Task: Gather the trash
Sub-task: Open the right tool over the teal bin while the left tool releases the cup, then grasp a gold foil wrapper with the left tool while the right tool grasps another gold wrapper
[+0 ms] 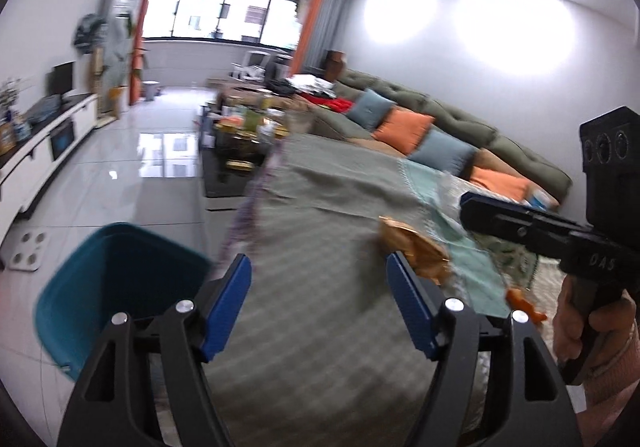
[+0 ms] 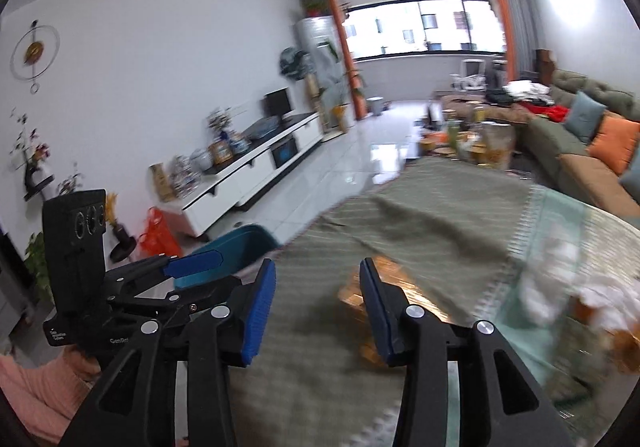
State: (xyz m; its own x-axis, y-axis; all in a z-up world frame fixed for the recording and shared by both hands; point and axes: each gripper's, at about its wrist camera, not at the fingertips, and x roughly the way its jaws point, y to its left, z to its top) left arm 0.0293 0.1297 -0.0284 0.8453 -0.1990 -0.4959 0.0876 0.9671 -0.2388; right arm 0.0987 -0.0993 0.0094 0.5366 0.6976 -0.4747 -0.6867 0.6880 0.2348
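A crumpled golden wrapper (image 1: 412, 251) lies on the grey-green tablecloth (image 1: 320, 207), just past the right finger of my left gripper (image 1: 318, 303), which is open with only cloth between its blue pads. In the right wrist view the same wrapper (image 2: 404, 275) sits behind the right finger of my right gripper (image 2: 318, 307), also open and not pressing on it. A teal bin (image 1: 116, 287) stands on the floor by the table's left edge, and the bin (image 2: 236, 247) shows behind my left gripper (image 2: 208, 267). White crumpled tissue (image 2: 560, 287) and orange scraps (image 1: 524, 303) lie to the right.
A green sofa (image 1: 460, 119) with orange and blue cushions runs along the right wall. A cluttered coffee table (image 1: 240, 135) stands beyond the cloth. A white TV cabinet (image 2: 256, 175) lines the left wall, with an orange plastic bag (image 2: 158, 235) beside it.
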